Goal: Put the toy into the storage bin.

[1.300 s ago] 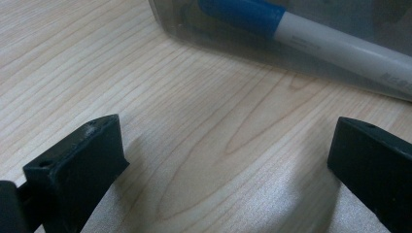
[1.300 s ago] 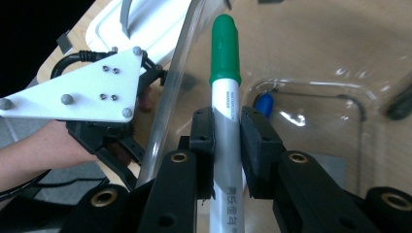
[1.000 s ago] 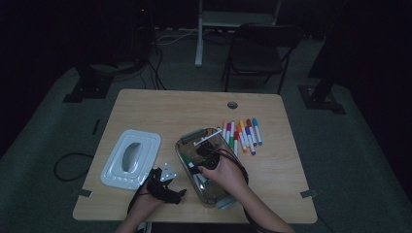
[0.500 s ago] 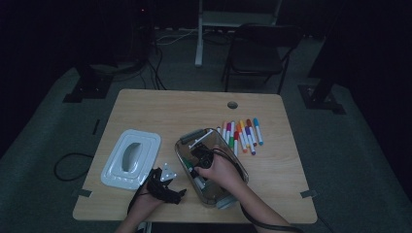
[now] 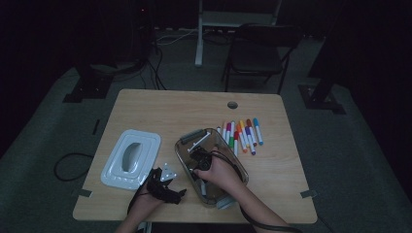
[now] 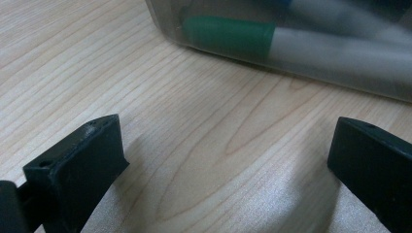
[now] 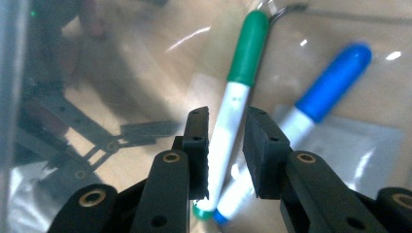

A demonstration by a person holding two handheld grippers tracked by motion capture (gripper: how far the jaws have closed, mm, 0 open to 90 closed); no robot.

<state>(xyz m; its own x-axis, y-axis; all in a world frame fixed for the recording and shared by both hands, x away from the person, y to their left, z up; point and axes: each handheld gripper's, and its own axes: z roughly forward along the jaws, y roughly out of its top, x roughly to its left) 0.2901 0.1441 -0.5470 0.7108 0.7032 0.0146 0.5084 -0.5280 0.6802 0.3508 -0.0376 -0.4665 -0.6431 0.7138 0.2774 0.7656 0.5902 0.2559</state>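
Note:
A clear plastic container (image 5: pixel 183 145) stands on the wooden table, and my right gripper (image 5: pixel 200 156) reaches down inside it. In the right gripper view, a green-capped marker (image 7: pixel 248 48) lies between the jaws of that gripper (image 7: pixel 226 116). The jaws have just been opening, and a thin gap shows at the right pad. A blue-capped marker (image 7: pixel 335 80) lies beside the green one on the container floor. My left gripper (image 5: pixel 165 182) rests on the table left of the container, with its jaws (image 6: pixel 226 131) wide open on bare wood. The green marker (image 6: pixel 228 34) shows through the container wall.
The container's white lid (image 5: pixel 131 158) lies at the left of the table. A row of several coloured markers (image 5: pixel 241 133) lies right of the container. A cable hole (image 5: pixel 232 105) sits near the far edge. A dark chair (image 5: pixel 257 53) stands beyond the table.
My right hand has sunk a little deeper into the container. The left hand has stayed where it was.

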